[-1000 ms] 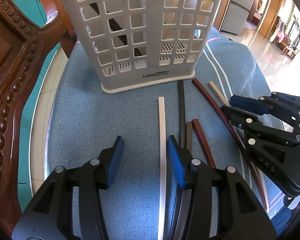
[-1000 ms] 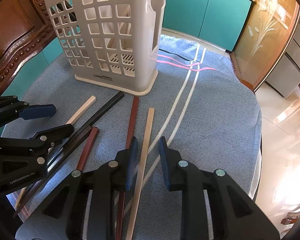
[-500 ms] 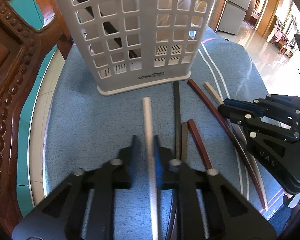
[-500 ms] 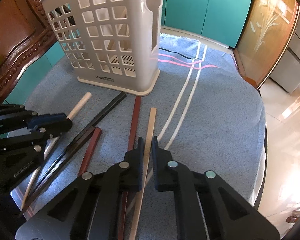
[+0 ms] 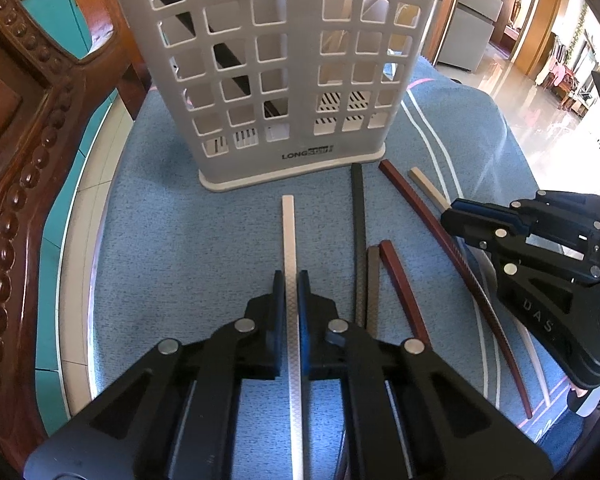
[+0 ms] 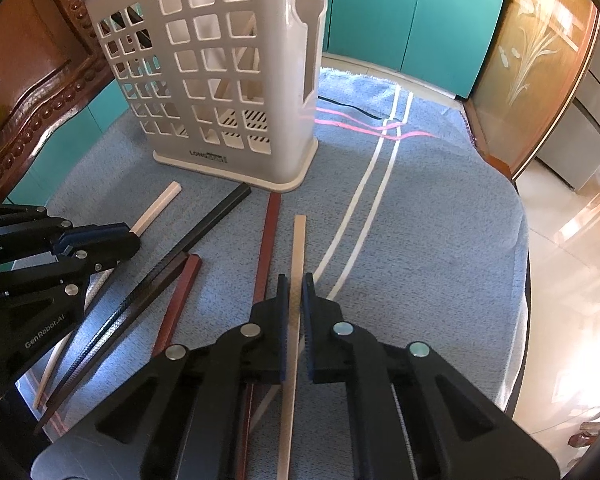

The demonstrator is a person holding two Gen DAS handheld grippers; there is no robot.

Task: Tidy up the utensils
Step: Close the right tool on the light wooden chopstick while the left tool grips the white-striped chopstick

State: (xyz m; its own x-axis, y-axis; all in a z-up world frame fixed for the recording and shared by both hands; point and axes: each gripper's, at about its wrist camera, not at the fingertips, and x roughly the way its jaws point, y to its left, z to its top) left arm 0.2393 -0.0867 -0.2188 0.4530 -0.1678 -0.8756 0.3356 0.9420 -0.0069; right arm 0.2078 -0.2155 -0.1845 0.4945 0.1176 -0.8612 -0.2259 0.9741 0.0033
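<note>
i'm looking over a blue woven cloth (image 5: 172, 240) with pale stripes, spread on a round table, where long square-section chopsticks lie side by side. my left gripper (image 5: 292, 280) is pinched tight on a white chopstick (image 5: 288, 232) with a fine diamond texture; its blue pads press both sides and the stick runs forward toward the holder. my right gripper (image 6: 295, 284) is narrowed around a plain beige wooden chopstick (image 6: 299, 248), its ribbed blue pads right at the stick's edges, though i cannot tell if both pads actually touch it. just left of that stick lies a long reddish-brown chopstick (image 6: 270, 236), then a shorter red-brown one (image 6: 184, 284) and a black chopstick (image 6: 216, 216) with a woven carbon-like pattern, its tip just at the holder's base. the white plastic utensil holder (image 5: 284, 80) stands upright at the far side of the cloth, its walls a grid of square holes, the floor slotted. inside it i see a black chopstick leaning diagonally in the left compartment (image 5: 228, 56) and a pale wooden stick in the other (image 6: 240, 60).
</note>
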